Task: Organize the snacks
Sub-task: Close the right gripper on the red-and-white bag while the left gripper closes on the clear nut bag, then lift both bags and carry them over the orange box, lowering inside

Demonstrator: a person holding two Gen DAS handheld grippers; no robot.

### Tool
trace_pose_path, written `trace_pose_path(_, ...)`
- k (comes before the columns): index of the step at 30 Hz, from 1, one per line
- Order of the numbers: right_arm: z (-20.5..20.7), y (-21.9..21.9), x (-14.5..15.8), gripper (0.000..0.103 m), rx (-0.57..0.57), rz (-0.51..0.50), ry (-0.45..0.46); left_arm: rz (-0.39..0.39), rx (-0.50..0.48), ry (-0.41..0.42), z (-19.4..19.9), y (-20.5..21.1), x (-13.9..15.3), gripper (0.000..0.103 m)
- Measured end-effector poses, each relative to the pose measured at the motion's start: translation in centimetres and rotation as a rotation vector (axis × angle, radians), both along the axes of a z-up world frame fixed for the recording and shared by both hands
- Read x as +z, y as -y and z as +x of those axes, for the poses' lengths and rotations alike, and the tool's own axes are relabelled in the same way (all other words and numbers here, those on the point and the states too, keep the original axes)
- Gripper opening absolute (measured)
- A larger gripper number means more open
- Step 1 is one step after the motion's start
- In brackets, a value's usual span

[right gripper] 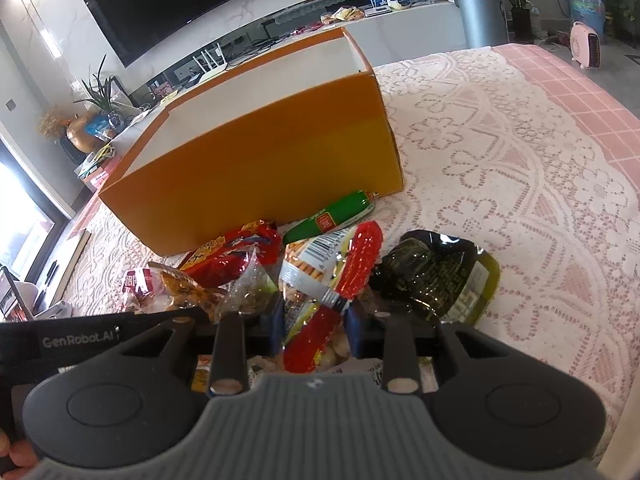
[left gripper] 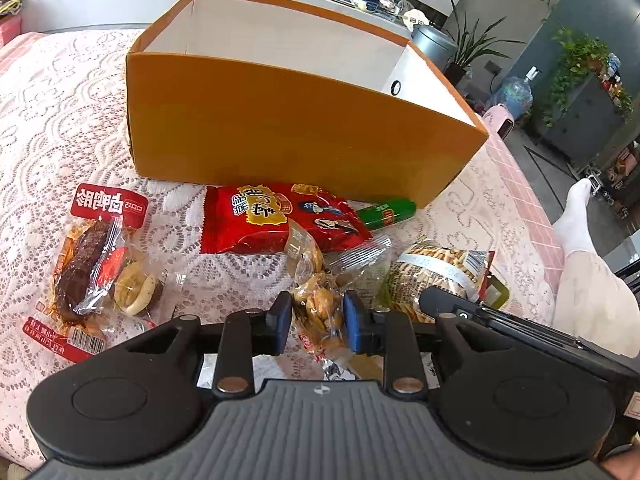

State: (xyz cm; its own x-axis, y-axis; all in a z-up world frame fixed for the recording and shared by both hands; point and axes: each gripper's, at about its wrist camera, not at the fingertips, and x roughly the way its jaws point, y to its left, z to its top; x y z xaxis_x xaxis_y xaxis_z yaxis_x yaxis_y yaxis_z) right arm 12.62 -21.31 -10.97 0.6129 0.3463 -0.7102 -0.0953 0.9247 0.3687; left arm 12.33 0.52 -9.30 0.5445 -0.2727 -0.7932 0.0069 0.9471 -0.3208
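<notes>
An open orange box (left gripper: 280, 128) (right gripper: 260, 168) stands on the lace-covered table, its inside hidden from both views. Snack packs lie heaped in front of it. My left gripper (left gripper: 316, 322) is shut on a clear pack of golden nuts (left gripper: 320, 304). My right gripper (right gripper: 314, 326) is shut on a clear bag with a red stripe (right gripper: 320, 320) holding pale round pieces. Nearby lie a red puffed bag (left gripper: 280, 216) (right gripper: 236, 256), a green sausage stick (left gripper: 386, 212) (right gripper: 332, 216), a bag of biscuit sticks (left gripper: 436, 268) (right gripper: 308, 264), and a dark green pouch (right gripper: 436, 276).
At the left lies a red-labelled clear pack of dark meat (left gripper: 88, 264) with a pale ring snack (left gripper: 134, 288) beside it. The lace cloth (right gripper: 500, 184) stretches bare to the right of the box. A person's leg in a white sock (left gripper: 576, 224) is past the table's right edge.
</notes>
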Motion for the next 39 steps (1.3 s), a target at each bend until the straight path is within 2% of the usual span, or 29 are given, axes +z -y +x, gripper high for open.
trace_pose_path(9,-0.4,-0.9,0.5,0.028,0.023,-0.057,0.053,0.0,0.001,0.012,-0.6,-0.5,-0.1,0.028)
trace_pose_path(19,-1.8,-1.1,2.9,0.027,0.02,-0.111,0.147,0.044,-0.002,0.166,-3.3,-1.2,4.2,0.028)
trace_pose_path(24,-2.7,-1.3,4.8,0.027,0.04,-0.088,0.189,0.049,0.012,0.233,-4.1,-1.9,6.5,0.028)
trace_pose_path(30,-3.3,-2.4,7.5,0.027,0.094,-0.105,0.259,0.075,0.008,0.31,-4.1,-2.1,9.4,0.028)
trace_pose_path(39,-1.2,-4.2,12.2,0.027,0.169,-0.111,0.354,0.101,0.025,0.391,-2.1,-2.8,12.1,0.028)
